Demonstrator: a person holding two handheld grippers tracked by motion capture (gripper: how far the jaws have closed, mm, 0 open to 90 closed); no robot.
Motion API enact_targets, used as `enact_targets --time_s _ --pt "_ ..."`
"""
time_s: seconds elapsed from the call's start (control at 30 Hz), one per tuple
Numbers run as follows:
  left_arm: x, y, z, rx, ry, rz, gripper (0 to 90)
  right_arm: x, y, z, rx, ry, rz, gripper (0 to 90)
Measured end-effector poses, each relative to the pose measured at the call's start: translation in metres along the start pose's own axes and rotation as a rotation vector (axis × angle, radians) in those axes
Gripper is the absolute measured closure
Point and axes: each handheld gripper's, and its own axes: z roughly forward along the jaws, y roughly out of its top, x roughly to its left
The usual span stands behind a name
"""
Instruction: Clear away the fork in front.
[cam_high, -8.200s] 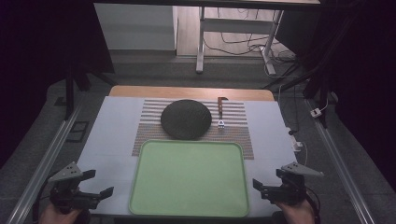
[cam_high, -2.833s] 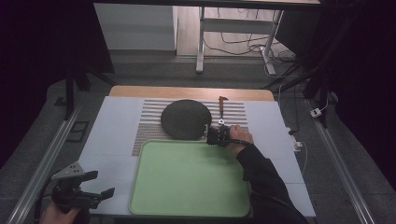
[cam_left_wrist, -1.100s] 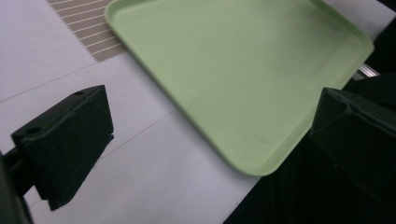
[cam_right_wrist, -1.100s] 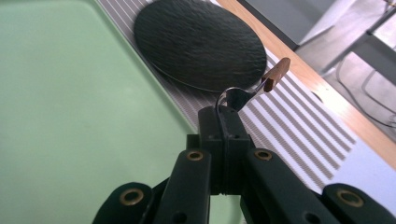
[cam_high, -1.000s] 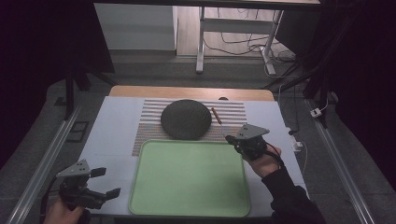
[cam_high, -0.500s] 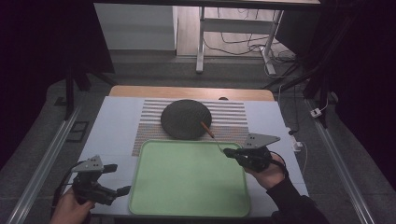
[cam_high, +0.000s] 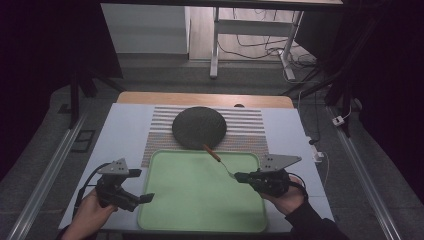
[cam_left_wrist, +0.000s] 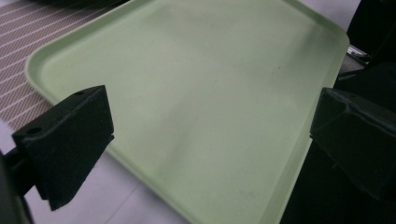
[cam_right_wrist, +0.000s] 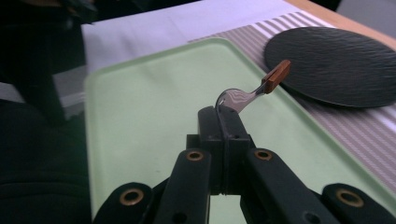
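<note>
The table (cam_high: 125, 125) is a pale, flat sheet with a wooden edge at its far side, taking up the middle of the high view. On it lies a striped mat (cam_high: 250, 125), ribbed in grey and white, at centre frame. The tray (cam_high: 200, 200) is smooth light-green plastic, rectangular with rounded corners and a raised rim, in the lower middle. Above it sits the plate (cam_high: 199, 127), a dark, round, rough-textured disc overlapping the mat.

The left gripper (cam_high: 142, 198) is at lower left, held in a hand (cam_high: 89, 216) that comes up from the bottom edge; its black wedge-shaped jaws stand wide apart with nothing between them, just at the tray's left rim.

The right gripper (cam_high: 239, 176) is at lower right, pointing left over the tray's right part, its jaws pressed together on the metal end of the utensil (cam_high: 218, 160). The utensil is thin, with a shiny curved steel end and a brown wooden handle that angles up toward the plate's near edge, above the tray.
</note>
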Motion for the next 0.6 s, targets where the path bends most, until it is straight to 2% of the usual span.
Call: enact_targets --time_s 0.23,0.37,0.6 --pt "0.001 0.014 0.014 0.028 -0.036 0.032 0.0 0.011 0.000 0.003 -0.022 0.078 0.008 90.0" --pt "0.000 0.024 0.022 0.048 -0.037 0.083 0.0 0.013 0.000 0.006 -0.028 0.109 0.004 90.0" --pt "-0.001 0.042 0.038 0.082 -0.037 0.142 0.0 0.020 0.003 0.013 -0.033 0.172 -0.028 90.0"
